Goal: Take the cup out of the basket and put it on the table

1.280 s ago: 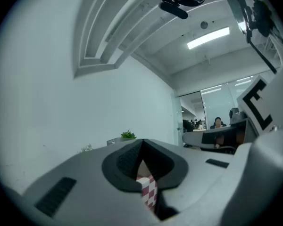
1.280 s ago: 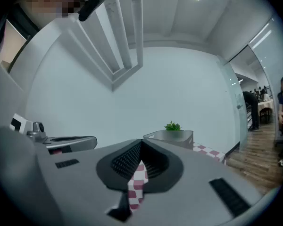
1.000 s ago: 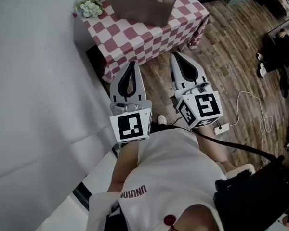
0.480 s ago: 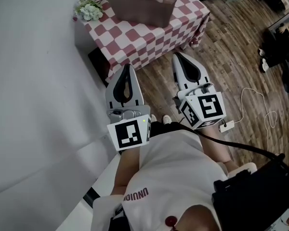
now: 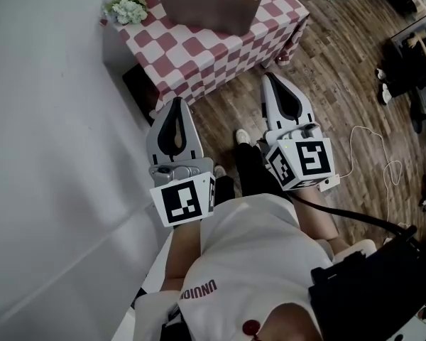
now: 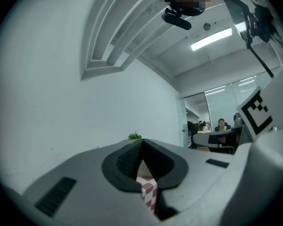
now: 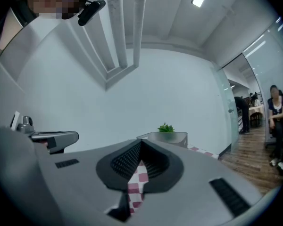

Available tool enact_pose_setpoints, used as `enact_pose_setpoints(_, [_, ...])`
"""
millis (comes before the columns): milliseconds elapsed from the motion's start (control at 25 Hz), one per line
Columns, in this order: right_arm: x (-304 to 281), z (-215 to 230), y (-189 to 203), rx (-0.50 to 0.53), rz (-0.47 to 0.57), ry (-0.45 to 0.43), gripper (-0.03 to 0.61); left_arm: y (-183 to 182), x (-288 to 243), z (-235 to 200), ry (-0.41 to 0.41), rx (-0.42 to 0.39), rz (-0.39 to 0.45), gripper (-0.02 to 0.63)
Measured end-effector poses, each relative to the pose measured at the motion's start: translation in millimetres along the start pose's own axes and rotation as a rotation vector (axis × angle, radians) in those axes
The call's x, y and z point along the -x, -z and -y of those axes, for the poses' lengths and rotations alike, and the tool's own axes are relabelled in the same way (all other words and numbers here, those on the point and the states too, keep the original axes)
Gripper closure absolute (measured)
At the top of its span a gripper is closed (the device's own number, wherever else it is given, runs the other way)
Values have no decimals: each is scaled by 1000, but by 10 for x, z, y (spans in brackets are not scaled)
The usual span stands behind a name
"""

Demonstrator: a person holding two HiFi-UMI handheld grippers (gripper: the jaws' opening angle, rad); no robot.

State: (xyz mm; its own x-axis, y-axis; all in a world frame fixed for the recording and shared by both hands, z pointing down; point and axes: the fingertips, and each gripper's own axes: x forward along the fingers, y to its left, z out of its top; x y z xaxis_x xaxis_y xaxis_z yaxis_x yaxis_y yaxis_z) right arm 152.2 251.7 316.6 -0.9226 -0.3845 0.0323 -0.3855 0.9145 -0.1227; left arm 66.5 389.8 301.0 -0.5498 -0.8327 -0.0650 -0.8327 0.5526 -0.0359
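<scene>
1. Head view: left gripper [image 5: 176, 105] and right gripper [image 5: 273, 78] hang short of the table [image 5: 199, 55]. The basket [image 5: 209, 2] stands ahead of both, and the cup is unseen.
2. Left gripper view: jaws together, empty.
3. Right gripper view: jaws together, empty. Reaching in blind could tip the cup.
</scene>
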Motion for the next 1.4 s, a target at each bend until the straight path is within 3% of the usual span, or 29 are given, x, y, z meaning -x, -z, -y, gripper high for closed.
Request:
enact_pose_setpoints(160, [-185,112,-46,14,10,-32,561,8,-187,-17,-42,3,5,601])
enact_pose_setpoints(320, [-441,366,-132,33,27,-59,561,-10,-542,146,-60,58,3,601])
enact_pose_setpoints(880, [-1224,1728,-465,62,41,-78,561,-110,-2052,826,-40,5,47,601])
enact_pose_setpoints(1400, [-1621,2193,-500,30,47,-81,561,-299,-2659,890,-61,-45,65,601])
